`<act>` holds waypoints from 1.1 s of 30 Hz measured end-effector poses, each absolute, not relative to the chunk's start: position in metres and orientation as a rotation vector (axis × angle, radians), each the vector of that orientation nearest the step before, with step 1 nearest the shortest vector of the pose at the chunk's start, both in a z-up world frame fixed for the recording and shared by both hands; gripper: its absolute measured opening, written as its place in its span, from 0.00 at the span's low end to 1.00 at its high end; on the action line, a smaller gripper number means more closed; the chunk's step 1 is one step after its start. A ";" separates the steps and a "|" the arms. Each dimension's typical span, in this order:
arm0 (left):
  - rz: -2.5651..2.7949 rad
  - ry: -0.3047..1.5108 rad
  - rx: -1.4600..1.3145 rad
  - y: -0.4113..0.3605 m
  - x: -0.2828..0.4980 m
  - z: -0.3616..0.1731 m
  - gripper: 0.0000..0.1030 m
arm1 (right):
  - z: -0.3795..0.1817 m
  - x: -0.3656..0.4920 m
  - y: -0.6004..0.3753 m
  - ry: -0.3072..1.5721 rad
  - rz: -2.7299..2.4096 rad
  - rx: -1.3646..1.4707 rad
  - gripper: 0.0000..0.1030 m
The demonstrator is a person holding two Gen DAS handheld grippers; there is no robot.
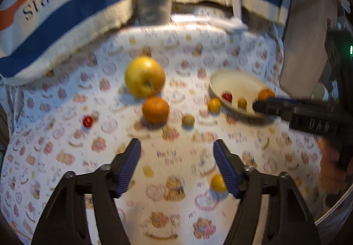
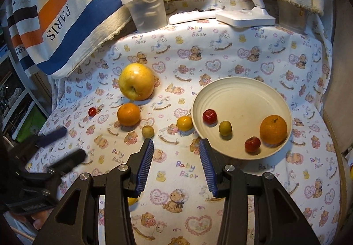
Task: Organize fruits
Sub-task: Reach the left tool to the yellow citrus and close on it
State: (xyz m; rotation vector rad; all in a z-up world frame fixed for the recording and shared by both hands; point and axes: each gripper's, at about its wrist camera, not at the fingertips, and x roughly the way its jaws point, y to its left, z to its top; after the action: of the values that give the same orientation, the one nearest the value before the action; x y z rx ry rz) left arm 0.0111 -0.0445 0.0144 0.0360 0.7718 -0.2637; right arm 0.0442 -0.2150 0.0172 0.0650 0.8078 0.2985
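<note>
On the bear-print cloth lie a big yellow apple (image 2: 136, 81), an orange (image 2: 128, 114), a small red fruit (image 2: 92, 111), a small greenish fruit (image 2: 147, 131) and a small yellow fruit (image 2: 184, 123) beside the cream plate (image 2: 242, 95). The plate holds an orange (image 2: 273, 129), two small red fruits (image 2: 209, 116) and a greenish one (image 2: 225, 128). My right gripper (image 2: 176, 142) stands open and empty just short of the plate's near-left rim. My left gripper (image 1: 176, 143) is open and empty, short of the loose orange (image 1: 155, 109). Another small yellow fruit (image 1: 217, 183) lies by its right finger.
A clear plastic tub (image 2: 146, 11) and a white lamp base (image 2: 245, 16) stand at the back. A striped "PARIS" cloth (image 2: 66, 13) hangs over the back left. The table's edge runs down the right side. A hand shows at each gripper's handle.
</note>
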 end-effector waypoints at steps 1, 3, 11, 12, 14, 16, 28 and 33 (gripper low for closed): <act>-0.284 0.795 0.039 -0.047 0.009 0.009 0.52 | 0.017 0.044 -0.215 0.811 0.305 0.067 0.43; -0.321 0.846 0.045 -0.053 0.007 0.001 0.38 | 0.017 0.043 -0.213 0.810 0.317 0.065 0.43; -0.407 0.930 0.042 -0.073 0.000 -0.012 0.35 | 0.017 0.044 -0.215 0.812 0.297 0.065 0.43; -0.420 0.946 0.041 -0.076 0.000 -0.014 0.34 | 0.017 0.044 -0.216 0.807 0.286 0.063 0.43; -0.439 0.970 0.037 -0.079 0.003 -0.018 0.33 | 0.020 0.044 -0.218 0.785 0.268 0.060 0.43; -0.437 0.988 0.030 -0.082 0.005 -0.022 0.33 | 0.022 0.044 -0.222 0.780 0.268 0.071 0.43; -0.430 1.058 -0.006 -0.089 0.016 -0.044 0.28 | 0.023 0.043 -0.225 0.764 0.249 0.069 0.43; -0.406 1.029 0.019 -0.092 0.018 -0.044 0.27 | 0.023 0.045 -0.227 0.767 0.241 0.077 0.43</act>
State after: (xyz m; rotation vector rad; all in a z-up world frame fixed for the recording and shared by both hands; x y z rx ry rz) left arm 0.0179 -0.0921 -0.0443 0.0193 1.0293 -0.4060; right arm 0.0452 -0.2269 0.0227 0.0766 0.7668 0.2414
